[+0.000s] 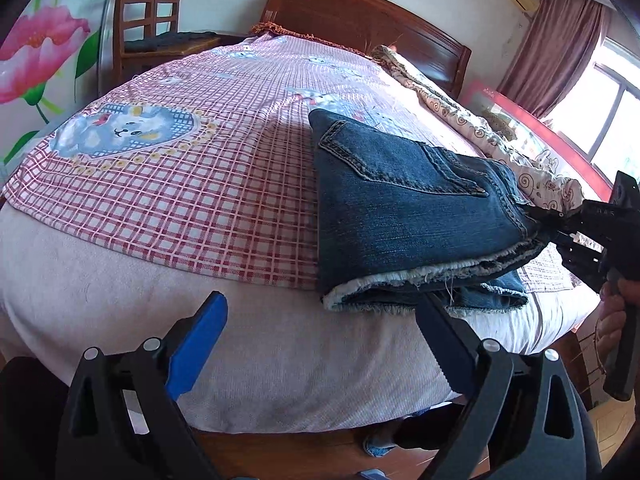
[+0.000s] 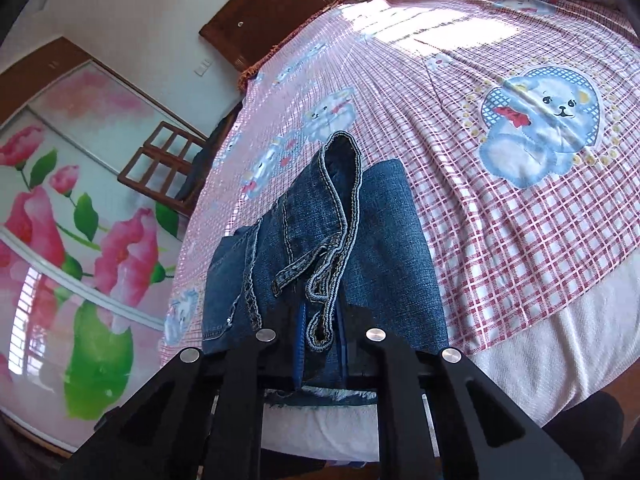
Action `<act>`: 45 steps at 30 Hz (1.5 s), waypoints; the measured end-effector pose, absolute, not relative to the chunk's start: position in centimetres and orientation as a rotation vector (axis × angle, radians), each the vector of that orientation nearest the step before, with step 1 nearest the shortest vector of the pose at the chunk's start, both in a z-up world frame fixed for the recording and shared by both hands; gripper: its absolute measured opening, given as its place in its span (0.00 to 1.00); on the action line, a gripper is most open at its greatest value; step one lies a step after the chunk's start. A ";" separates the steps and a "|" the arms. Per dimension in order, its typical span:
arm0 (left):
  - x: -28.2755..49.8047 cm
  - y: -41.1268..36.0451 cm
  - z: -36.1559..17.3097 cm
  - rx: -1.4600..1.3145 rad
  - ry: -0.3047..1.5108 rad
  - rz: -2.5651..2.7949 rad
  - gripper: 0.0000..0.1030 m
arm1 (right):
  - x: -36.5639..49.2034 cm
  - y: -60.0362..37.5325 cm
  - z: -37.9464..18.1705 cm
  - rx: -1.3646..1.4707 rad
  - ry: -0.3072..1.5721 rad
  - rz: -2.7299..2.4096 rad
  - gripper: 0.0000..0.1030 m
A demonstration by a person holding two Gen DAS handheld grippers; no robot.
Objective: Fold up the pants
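Dark blue jeans (image 1: 400, 216) lie folded into a thick stack on the pink checked bed cover (image 1: 200, 184), frayed hems toward the bed's near edge. My left gripper (image 1: 320, 316) is open just in front of that edge, its right finger (image 1: 436, 320) against the frayed hems and its blue left finger (image 1: 208, 320) over bare mattress. At the stack's right side my right gripper (image 1: 536, 216) clamps the waistband edge. In the right wrist view the right gripper (image 2: 320, 332) is shut on the jeans (image 2: 384, 232), and the waistband loops up out of the narrow gap between the pads.
A rolled patterned quilt (image 1: 460, 108) lies along the far right of the bed, below the wooden headboard (image 1: 360, 12). A wooden chair (image 1: 148, 12) stands at the far left beside a flowered wardrobe door (image 2: 80, 240). A person's hand (image 1: 612, 312) holds the right gripper's handle.
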State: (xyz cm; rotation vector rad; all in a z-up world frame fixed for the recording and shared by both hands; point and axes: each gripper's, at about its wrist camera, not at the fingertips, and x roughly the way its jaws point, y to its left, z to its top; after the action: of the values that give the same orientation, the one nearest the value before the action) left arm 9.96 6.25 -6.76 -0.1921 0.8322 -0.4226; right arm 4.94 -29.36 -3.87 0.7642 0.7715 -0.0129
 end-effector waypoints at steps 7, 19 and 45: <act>10.2 5.7 -6.4 -0.144 0.836 -0.413 0.92 | 3.1 -32.0 -10.2 0.967 0.812 -0.072 0.20; 19.7 0.0 1.2 -0.083 0.784 -0.434 0.94 | 7.4 -30.4 -2.9 0.912 0.653 0.066 0.41; 24.8 -5.1 -7.5 -0.051 1.081 -0.398 0.98 | 8.5 -32.9 -6.8 0.974 0.754 0.020 0.33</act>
State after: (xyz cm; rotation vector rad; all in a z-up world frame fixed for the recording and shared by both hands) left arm 24.76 -5.10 -7.45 -0.0506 1.0813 -0.3977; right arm 8.50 -32.87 -6.78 0.9736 0.7535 0.0203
